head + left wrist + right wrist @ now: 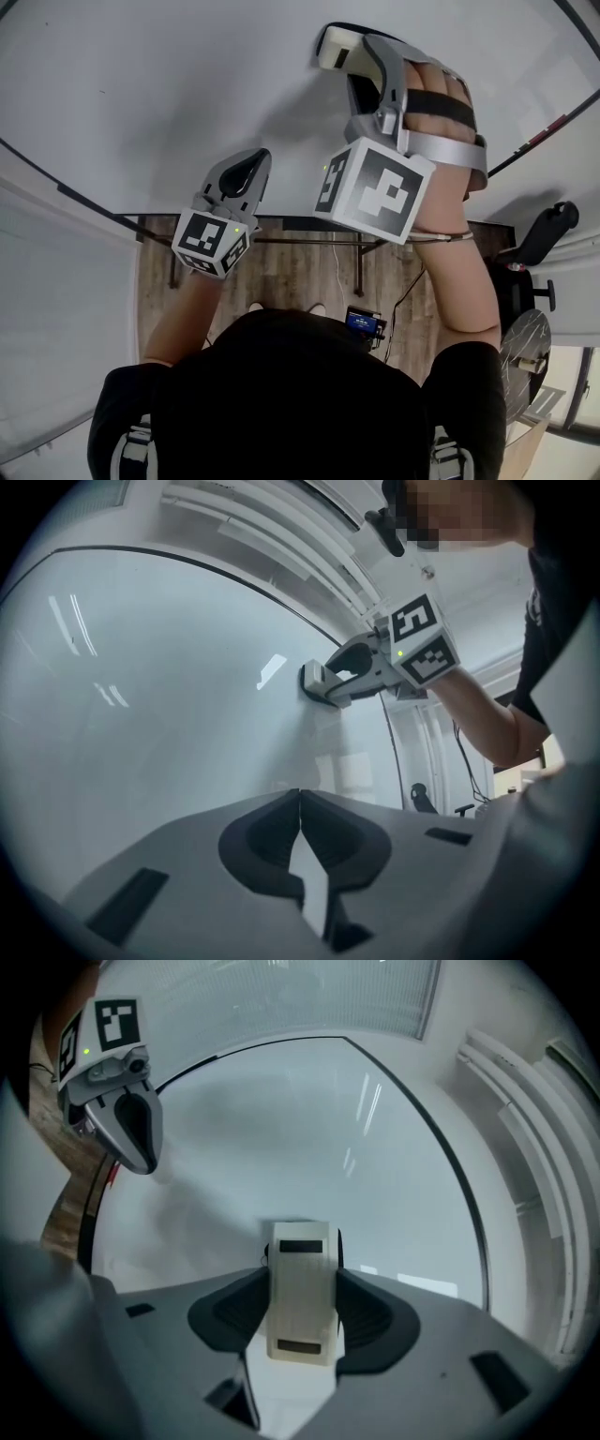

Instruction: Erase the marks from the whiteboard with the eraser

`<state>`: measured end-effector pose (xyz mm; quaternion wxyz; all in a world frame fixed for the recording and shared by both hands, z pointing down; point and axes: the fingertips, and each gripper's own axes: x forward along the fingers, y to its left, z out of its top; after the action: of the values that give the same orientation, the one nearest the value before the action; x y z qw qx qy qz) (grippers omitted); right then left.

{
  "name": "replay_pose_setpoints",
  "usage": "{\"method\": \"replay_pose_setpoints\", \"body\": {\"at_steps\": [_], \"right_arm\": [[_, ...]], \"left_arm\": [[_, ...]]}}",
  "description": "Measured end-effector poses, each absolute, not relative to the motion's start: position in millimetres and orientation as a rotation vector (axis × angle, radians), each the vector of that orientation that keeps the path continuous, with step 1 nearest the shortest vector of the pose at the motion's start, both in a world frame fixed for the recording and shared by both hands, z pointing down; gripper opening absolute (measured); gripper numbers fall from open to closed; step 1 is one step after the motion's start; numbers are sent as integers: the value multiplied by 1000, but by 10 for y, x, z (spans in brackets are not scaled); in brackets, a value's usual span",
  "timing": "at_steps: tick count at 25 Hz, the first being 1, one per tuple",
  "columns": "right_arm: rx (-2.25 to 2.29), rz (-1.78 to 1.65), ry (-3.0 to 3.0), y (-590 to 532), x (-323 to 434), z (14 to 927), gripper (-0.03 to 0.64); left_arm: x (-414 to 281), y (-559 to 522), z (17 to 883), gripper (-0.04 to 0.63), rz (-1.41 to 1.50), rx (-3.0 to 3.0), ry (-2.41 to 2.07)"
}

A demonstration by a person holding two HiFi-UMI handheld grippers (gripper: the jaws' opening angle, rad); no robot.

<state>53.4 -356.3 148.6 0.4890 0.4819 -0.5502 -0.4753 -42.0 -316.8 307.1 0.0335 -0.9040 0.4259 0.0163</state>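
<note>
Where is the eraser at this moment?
The eraser is clamped in the right hand-held gripper against the whiteboard, at the head view's upper middle, above and right of the left hand-held gripper.

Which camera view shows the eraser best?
The right gripper view: the eraser sits in the centre, clamped between the jaws. The head view shows only its end; the left gripper view shows it small, against the whiteboard.
</note>
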Motion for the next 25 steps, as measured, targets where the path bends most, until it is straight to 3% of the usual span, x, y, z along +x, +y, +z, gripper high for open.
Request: {"method": "replay_pose_setpoints", "body": {"at_steps": [14,25], "right_arm": [[841,-988,-1422,-3505,372,3035,222],[998,-906,-1917,-3001,450,3236,224]], "left_arm": [[-351,-3131,3098,6,36,-2796,1288],[-457,-2972,3289,6,10,-2811,1285]]}}
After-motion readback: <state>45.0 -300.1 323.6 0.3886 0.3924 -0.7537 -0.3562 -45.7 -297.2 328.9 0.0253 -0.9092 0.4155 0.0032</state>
